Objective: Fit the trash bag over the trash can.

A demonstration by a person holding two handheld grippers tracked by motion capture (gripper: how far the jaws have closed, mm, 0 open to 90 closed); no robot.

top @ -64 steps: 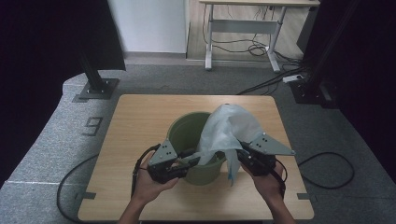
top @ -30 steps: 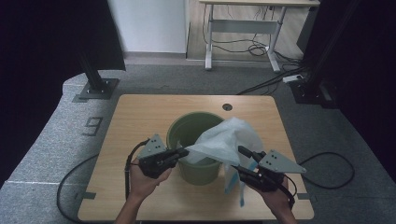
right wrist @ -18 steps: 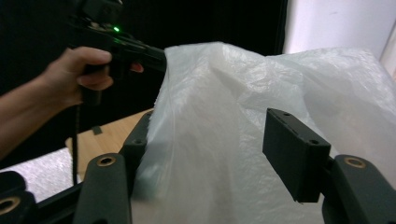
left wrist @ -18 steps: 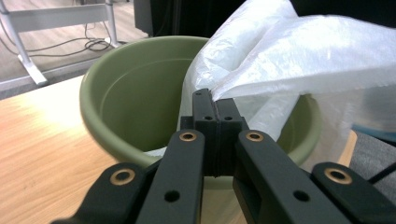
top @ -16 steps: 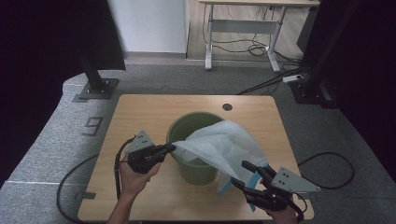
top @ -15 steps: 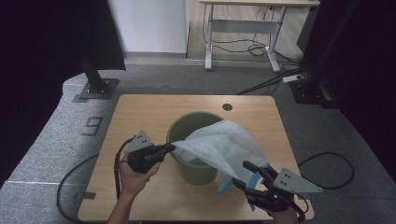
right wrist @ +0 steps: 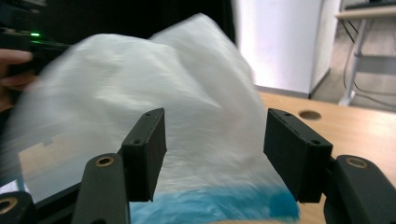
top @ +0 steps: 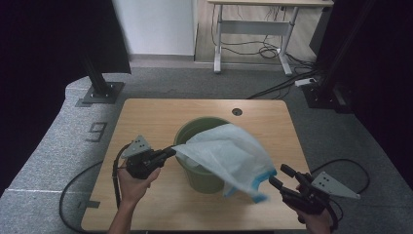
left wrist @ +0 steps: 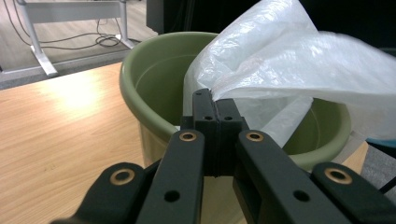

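A green plastic bucket (top: 197, 146) stands upright near the middle of the wooden table (top: 160, 112), and a thin white plastic bag (top: 229, 156) with a blue drawstring edge (top: 260, 178) is draped over it, covering the bucket's right and near side and hanging past its rim toward the table's front right corner. The left gripper (top: 168, 152) sits just left of the bucket, level and pointing at it, its jaws clenched together on a corner of the bag right at the bucket's rim; in the left gripper view the jaws (left wrist: 215, 112) meet with the bag's film pinched between them and the bucket's hollow behind. The right gripper (top: 281, 176) is to the right of the bucket and nearer the table's front edge, released: its jaws have just been opening and stand apart, clear of the bag. In the right gripper view the blurred bag (right wrist: 154, 107) billows beyond the spread jaws, its blue edge low between them, untouched by either pad
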